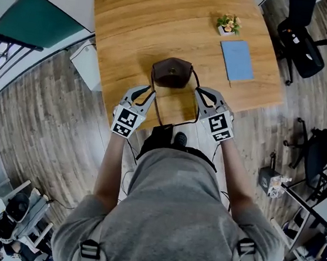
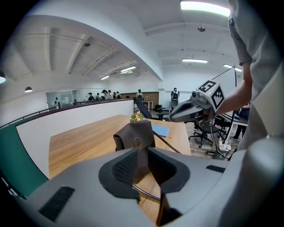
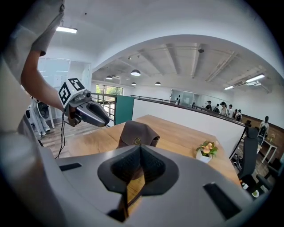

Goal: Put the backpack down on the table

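Observation:
The small dark brown backpack (image 1: 172,73) sits upright on the wooden table (image 1: 142,18), near its front edge. Its thin strap (image 1: 176,122) loops back over the wood toward me, between the two grippers. My left gripper (image 1: 147,90) hovers just left of the bag; a gap shows between its pads (image 2: 143,150), and the backpack (image 2: 135,135) stands beyond it. My right gripper (image 1: 203,94) hovers just right of the bag, and its tips (image 3: 140,150) meet, nothing pinched. Below them a piece of strap (image 3: 126,195) shows; the backpack (image 3: 135,133) is ahead.
A small potted plant (image 1: 228,24) and a blue notebook (image 1: 237,60) lie at the table's right side. Black office chairs (image 1: 301,43) stand on the floor to the right. A white half-wall (image 2: 66,126) borders the far side of the table.

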Demonstrator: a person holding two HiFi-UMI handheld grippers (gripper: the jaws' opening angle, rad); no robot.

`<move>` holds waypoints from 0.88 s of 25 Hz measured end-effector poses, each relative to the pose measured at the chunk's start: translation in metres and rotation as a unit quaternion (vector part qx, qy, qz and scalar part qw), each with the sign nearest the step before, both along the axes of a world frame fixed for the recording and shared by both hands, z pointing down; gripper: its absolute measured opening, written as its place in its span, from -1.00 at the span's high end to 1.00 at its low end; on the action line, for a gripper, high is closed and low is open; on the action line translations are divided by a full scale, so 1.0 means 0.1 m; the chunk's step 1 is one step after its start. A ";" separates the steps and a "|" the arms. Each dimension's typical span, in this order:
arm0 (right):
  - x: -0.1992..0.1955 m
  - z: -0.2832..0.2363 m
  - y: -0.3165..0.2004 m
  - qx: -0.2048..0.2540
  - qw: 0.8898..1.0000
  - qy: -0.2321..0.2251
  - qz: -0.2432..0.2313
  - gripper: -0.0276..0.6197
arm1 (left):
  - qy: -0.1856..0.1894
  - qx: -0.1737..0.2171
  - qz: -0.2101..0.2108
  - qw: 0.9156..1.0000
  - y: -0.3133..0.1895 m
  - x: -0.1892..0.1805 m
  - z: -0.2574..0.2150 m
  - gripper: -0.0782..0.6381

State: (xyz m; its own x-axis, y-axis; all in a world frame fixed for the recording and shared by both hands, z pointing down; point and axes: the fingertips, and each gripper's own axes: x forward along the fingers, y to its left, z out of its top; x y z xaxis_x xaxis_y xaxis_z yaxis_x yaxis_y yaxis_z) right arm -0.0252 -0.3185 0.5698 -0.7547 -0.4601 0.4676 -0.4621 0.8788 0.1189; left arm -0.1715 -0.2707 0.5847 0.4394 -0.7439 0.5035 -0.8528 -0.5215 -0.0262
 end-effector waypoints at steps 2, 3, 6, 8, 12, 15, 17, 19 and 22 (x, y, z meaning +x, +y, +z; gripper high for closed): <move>0.03 -0.04 0.03 0.003 1.000 -0.005 0.002 0.90 | 0.002 0.000 -0.003 1.000 0.05 0.02 -0.03 0.63; 0.04 -0.05 0.05 0.004 1.000 -0.006 0.002 0.90 | 0.003 -0.002 -0.003 1.000 0.08 0.03 -0.04 0.65; 0.06 -0.06 0.12 0.005 1.000 -0.008 0.001 0.90 | 0.002 -0.008 0.002 1.000 0.18 0.09 -0.02 0.68; 0.09 -0.07 0.16 0.006 1.000 -0.010 0.001 0.90 | 0.003 -0.010 0.006 1.000 0.24 0.14 -0.02 0.70; 0.17 -0.07 0.25 0.007 1.000 -0.010 0.001 0.90 | 0.002 -0.010 0.006 1.000 0.34 0.23 -0.04 0.71; 0.25 -0.06 0.33 0.005 1.000 -0.014 0.005 0.91 | -0.001 -0.010 0.005 1.000 0.42 0.30 -0.05 0.71; 0.31 -0.06 0.39 0.003 1.000 -0.016 0.009 0.91 | -0.001 -0.009 0.005 1.000 0.49 0.35 -0.07 0.71; 0.34 -0.07 0.45 0.004 1.000 -0.018 0.012 0.90 | -0.002 -0.010 0.004 1.000 0.55 0.38 -0.08 0.72; 0.39 -0.06 0.55 0.003 1.000 -0.019 0.014 0.91 | 0.002 -0.009 -0.003 1.000 0.64 0.40 -0.08 0.72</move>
State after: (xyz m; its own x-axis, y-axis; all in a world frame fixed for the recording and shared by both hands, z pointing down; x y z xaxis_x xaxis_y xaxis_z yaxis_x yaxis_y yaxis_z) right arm 0.0142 -0.2638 0.5639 -0.7594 -0.4838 0.4349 -0.4902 0.8651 0.1064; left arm -0.1312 -0.2068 0.5769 0.4370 -0.7370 0.5156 -0.8562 -0.5164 -0.0125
